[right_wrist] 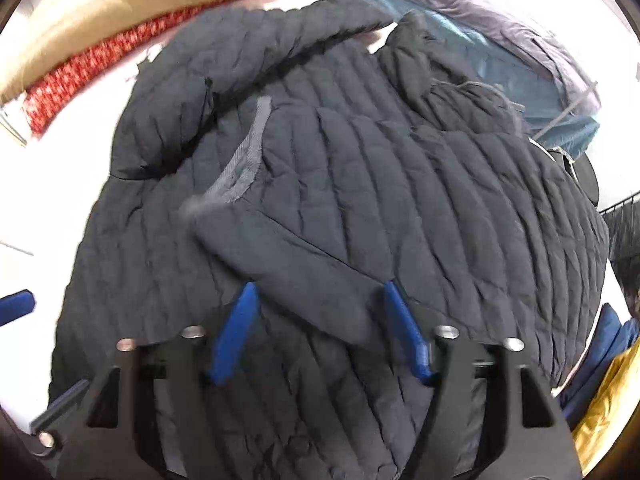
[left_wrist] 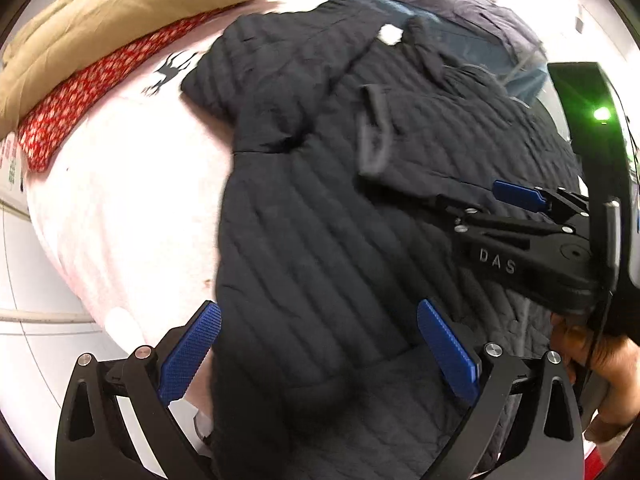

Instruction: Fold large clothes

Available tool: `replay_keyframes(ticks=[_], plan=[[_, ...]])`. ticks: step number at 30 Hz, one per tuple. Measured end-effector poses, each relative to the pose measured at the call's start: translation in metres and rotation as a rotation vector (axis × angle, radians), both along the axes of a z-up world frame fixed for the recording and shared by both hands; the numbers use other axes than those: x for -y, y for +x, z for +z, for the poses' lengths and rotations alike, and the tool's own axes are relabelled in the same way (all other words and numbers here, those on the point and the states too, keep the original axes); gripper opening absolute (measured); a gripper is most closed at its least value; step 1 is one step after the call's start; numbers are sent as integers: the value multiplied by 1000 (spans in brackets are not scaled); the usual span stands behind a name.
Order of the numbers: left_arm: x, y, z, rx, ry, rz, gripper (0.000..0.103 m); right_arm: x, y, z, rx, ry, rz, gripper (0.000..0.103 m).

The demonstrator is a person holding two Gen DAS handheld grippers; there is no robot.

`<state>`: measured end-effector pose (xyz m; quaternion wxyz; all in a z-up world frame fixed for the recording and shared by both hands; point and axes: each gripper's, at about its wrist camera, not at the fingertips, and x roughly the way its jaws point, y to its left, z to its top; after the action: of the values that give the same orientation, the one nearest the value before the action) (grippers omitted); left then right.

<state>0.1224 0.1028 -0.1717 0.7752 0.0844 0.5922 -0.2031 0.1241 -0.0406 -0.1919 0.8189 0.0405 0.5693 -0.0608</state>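
Left gripper, bottom of left wrist view: blue pads spread wide, nothing between them, hovering over the lower part of the dark quilted jacket. Right gripper, bottom of right wrist view: also spread, with a folded flap of the jacket in the gap; can't tell if the pads touch it.

Writing: only "DAS" in pale letters on the right gripper body, seen at right of left view, next to a green light. A hand shows below it, lower right.

Jacket fills centre of both views, lying on a pale pink sheet. Grey-trimmed cuff sits mid-frame.

Left view only: dark deer print on the sheet, upper left. Right view only: yellow fabric w/ blue cloth, lower right. Both: tan cushion over red patterned cloth, upper left.
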Motion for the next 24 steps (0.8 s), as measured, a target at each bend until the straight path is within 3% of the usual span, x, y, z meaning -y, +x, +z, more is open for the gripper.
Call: replay_keyframes(ticks=[3,6,13,19,24], plan=[[14,-18,10,22,-9,-21,96,10,-24,11,45,1,2,68],[32,-27,20,59,-18,-36,96,40,-44,17,87,2,-65,68],[78,6,30,88,-69,20,96,163,-70,7,77,75,-337,68],[123,41,-2,77,-30,68,96,198,-68,-27,-3,92,-336,68],[147,63,-64,20,163,43,97,206,-63,-63,-79,91,-355,71]])
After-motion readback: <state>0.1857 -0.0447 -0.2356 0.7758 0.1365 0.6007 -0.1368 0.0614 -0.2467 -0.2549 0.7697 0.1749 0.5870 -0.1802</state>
